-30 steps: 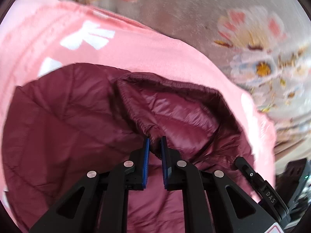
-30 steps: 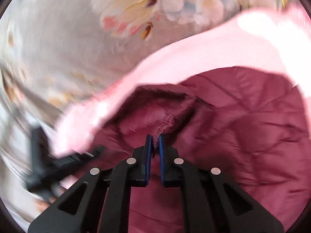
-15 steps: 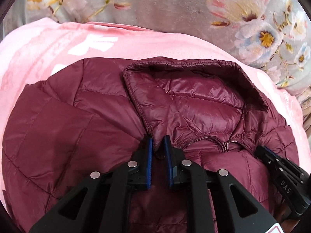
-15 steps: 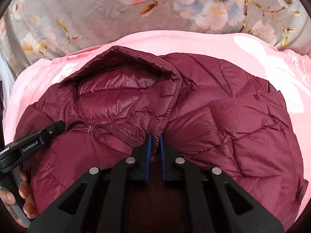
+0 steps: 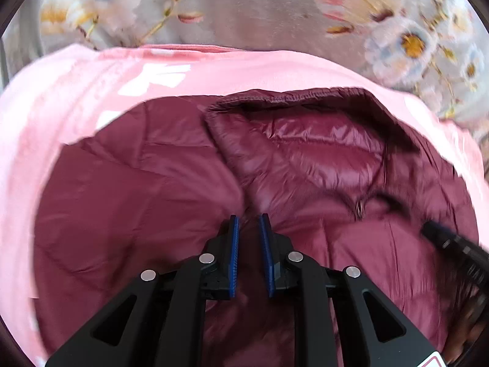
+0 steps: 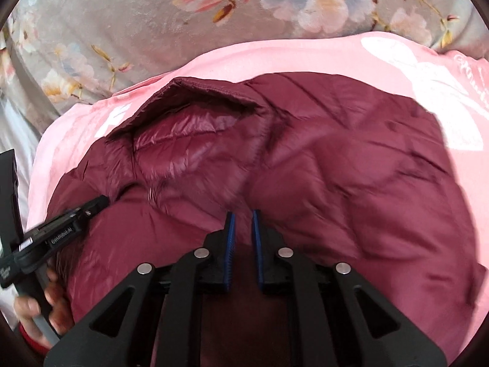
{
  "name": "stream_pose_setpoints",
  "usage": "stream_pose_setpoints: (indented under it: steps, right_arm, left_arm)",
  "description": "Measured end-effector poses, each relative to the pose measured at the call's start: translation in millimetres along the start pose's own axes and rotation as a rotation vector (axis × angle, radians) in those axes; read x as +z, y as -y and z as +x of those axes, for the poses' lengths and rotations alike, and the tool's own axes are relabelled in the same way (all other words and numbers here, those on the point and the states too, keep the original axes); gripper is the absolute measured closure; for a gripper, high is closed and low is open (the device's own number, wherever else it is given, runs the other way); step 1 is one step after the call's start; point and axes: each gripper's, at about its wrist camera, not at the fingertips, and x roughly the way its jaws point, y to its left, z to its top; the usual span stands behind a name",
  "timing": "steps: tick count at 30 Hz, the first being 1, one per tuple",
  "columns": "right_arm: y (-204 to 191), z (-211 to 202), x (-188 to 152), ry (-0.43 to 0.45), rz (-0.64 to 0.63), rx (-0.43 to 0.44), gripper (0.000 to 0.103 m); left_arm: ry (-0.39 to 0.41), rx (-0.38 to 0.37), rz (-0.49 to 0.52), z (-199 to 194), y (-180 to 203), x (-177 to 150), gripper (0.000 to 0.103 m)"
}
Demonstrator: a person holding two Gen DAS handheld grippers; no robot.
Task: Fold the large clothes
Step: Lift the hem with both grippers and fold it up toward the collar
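A maroon quilted puffer jacket (image 5: 137, 198) (image 6: 351, 183) lies flat on a pink garment, its shiny-lined collar (image 5: 305, 140) (image 6: 189, 131) standing open at the far side. My left gripper (image 5: 248, 217) hovers at the collar's left base, jaws slightly apart, and the pads do not press the fabric. At the collar's right base my right gripper (image 6: 243, 214) has its jaws opening, with only jacket fabric showing below the gap. Each gripper also shows in the other's view: the right gripper (image 5: 452, 241), and the left gripper (image 6: 70, 229) held by a hand (image 6: 30, 309).
The pink garment (image 5: 76, 91) (image 6: 305, 58) with white print spreads under the jacket. Beyond it lies a grey floral bedspread (image 5: 259, 9) (image 6: 107, 21). The jacket's zipper pull (image 5: 359, 206) sits below the collar.
Both grippers came down with the jacket's collar seam pinched. The jacket now lies flat, the jaws stand wider and the seam is out of both pairs of pads.
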Motion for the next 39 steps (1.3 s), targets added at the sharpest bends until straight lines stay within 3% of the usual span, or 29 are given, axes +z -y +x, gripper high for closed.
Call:
stream_pose_setpoints:
  steps: [4,8,11,13,15,18,22,29,33,39]
  right_arm:
    - [11,-31,24,0.046,0.025,-0.038,0.088]
    - [2,-34,76,0.120,0.088,0.023,0.088]
    - [-7,-14,112,0.160,0.152,0.077,0.087]
    - [-10,4,122,0.142,0.182,0.093,0.087]
    - [-13,26,125,0.112,0.192,0.105,0.087]
    - [-20,52,122,0.072,0.137,0.047,0.087]
    - [-24,62,106,0.035,0.062,0.018,0.087]
    - [-22,77,85,0.013,-0.011,-0.050,0.090]
    - [-36,81,79,0.037,-0.084,-0.126,0.090]
    - [-43,86,78,0.044,-0.138,-0.183,0.090]
  left_arm:
    - [-0.001,0.025,0.014,-24,-14,18,0.085]
    - [0.018,-0.006,-0.099,-32,-22,78,0.085]
    - [0.023,-0.043,-0.167,-20,-19,110,0.085]
    - [-0.011,-0.089,-0.229,0,-17,126,0.085]
    - [-0.044,-0.084,-0.246,21,-12,134,0.085]
    - [-0.068,-0.038,-0.224,45,-4,131,0.085]
    - [-0.107,-0.049,-0.219,60,-6,111,0.085]
    - [-0.054,-0.017,-0.151,69,-7,85,0.085]
    - [0.014,0.055,-0.083,68,6,74,0.085]
    - [0.027,0.146,-0.008,70,19,72,0.085]
